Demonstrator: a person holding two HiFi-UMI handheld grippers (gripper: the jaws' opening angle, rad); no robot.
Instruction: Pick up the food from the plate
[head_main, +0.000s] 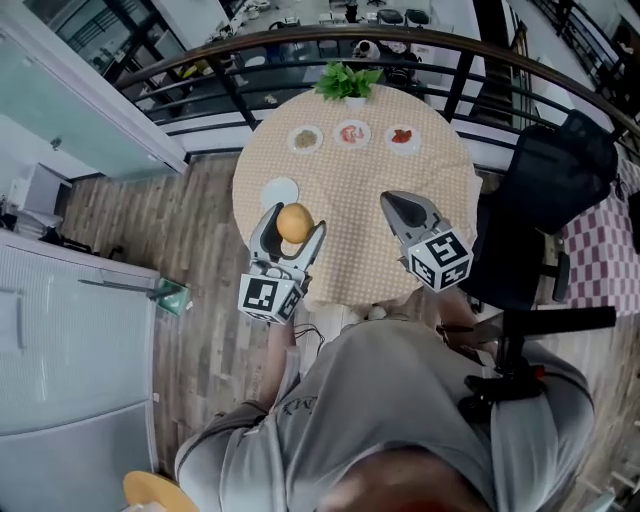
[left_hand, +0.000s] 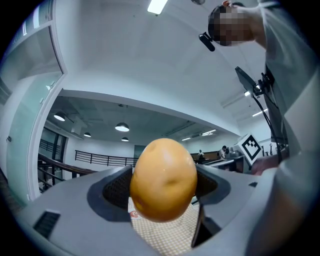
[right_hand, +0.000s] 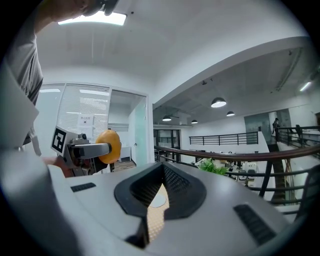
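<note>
A round yellow-brown potato (head_main: 294, 223) sits between the jaws of my left gripper (head_main: 291, 231), which is shut on it and raised above the table's left front. Up close, the potato (left_hand: 164, 179) fills the space between the grey jaws of the left gripper (left_hand: 165, 186). Just beyond it lies an empty white plate (head_main: 279, 191). My right gripper (head_main: 403, 208) hovers over the table's right front, shut with nothing in it; its jaws (right_hand: 161, 192) meet at the tips. The right gripper view also catches the potato (right_hand: 109, 146) at the left.
The round checked table (head_main: 355, 215) carries three small plates of food (head_main: 351, 133) at the back and a green plant (head_main: 348, 81) at the far edge. A curved dark railing (head_main: 420, 45) runs behind. A black chair (head_main: 545, 215) stands at the right.
</note>
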